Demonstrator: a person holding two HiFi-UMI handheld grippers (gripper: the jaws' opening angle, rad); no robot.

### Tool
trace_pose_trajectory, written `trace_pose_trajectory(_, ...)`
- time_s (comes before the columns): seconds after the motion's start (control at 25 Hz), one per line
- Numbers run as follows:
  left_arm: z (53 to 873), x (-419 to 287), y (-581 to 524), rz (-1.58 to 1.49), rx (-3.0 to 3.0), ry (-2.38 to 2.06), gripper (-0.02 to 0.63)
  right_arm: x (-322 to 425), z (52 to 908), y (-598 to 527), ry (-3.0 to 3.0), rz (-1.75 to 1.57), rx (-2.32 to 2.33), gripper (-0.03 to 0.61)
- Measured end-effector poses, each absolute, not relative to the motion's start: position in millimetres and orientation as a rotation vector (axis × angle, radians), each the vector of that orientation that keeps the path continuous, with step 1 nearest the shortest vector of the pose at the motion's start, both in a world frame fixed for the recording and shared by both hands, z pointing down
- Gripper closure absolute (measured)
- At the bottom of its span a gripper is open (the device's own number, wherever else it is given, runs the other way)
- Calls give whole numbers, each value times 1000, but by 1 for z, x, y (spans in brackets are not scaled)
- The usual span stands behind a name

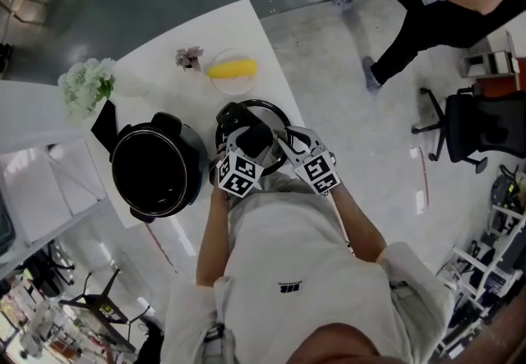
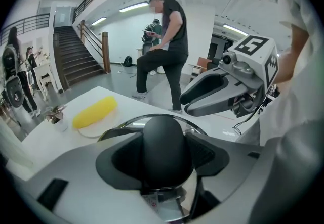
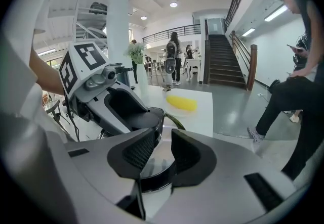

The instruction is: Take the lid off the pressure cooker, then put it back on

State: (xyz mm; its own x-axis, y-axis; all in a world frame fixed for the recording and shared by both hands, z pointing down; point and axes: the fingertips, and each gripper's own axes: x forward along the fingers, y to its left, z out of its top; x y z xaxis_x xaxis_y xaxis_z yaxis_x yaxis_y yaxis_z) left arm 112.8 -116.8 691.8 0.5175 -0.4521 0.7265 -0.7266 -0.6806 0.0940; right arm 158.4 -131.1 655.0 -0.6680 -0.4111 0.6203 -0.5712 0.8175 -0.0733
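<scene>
Left claw [image 2: 162,153] clamps the lid knob [image 2: 163,129]; right claw [image 3: 163,139] narrow, empty. Carry it level to the pressure cooker [image 1: 191,158], left of the claw.

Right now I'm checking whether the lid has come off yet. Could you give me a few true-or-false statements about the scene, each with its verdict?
1. The lid sits on the pot. False: it is off, beside the open pot.
2. The jaws of the left gripper are closed on the lid's black knob. True.
3. A yellow item lies on the table. True.
4. The flowers are red. False: they are pale, whitish-green.
</scene>
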Motion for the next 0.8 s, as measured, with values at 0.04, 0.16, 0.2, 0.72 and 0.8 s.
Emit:
trace_pose_trajectory(0.04,693,113,-117,986,2375,-973,324,159,655,-131,-2394,351,721,471)
trace_pose_trajectory(0.16,696,113,-118,1011,2372,-980,324,160,656,-129,-2394,356,724,470)
trace_pose_trajectory(0.2,697,113,-118,1018,2370,-983,324,160,656,-129,-2395,357,725,471)
trace_pose_trajectory(0.72,701,113,-117,1074,2350,-966,321,162,656,-119,-2407,366,731,471)
trace_pose_trajectory(0.8,702,112,-117,1073,2342,-957,319,161,656,-117,-2410,368,730,471)
